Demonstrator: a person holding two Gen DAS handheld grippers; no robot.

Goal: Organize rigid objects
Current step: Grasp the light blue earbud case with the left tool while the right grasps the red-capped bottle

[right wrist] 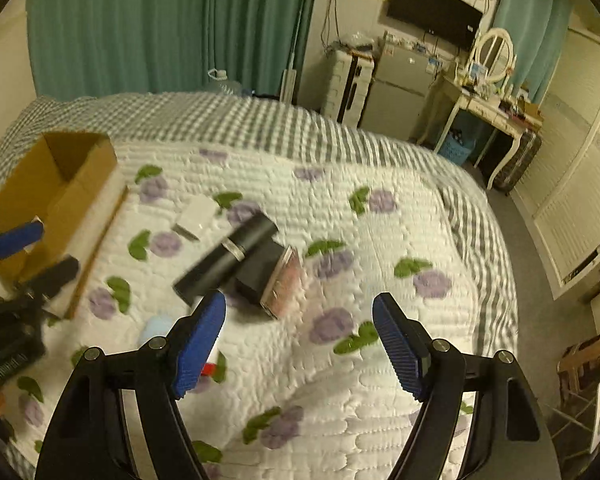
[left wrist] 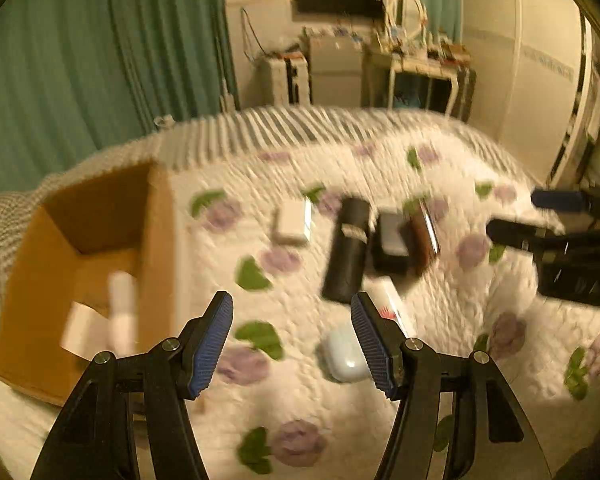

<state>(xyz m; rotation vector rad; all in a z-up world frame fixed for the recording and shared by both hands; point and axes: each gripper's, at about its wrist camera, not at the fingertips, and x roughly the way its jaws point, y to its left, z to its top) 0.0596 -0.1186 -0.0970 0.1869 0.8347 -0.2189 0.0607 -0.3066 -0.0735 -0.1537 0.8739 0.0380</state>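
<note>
A brown cardboard box point(left wrist: 156, 240) stands open at the left of the bed; a white bottle point(left wrist: 122, 312) and a white packet lie inside. On the quilt lie a black cylinder point(left wrist: 348, 256), a black box point(left wrist: 392, 246), a brown case point(left wrist: 424, 236), a white box point(left wrist: 292, 222), a pale blue case point(left wrist: 346, 356) and a thin white box point(left wrist: 394, 308). My left gripper point(left wrist: 292, 344) is open and empty, above the quilt beside the pale blue case. My right gripper point(right wrist: 300, 344) is open and empty, above the quilt in front of the black cylinder point(right wrist: 228, 260) and the black box point(right wrist: 264, 272).
The cardboard box point(right wrist: 80, 184) also shows in the right wrist view, with the left gripper point(right wrist: 28, 256) in front of it. Beyond the bed are green curtains point(right wrist: 160, 24), a small fridge point(right wrist: 396, 88), a dressing table point(right wrist: 484, 100) and a wardrobe point(right wrist: 572, 184).
</note>
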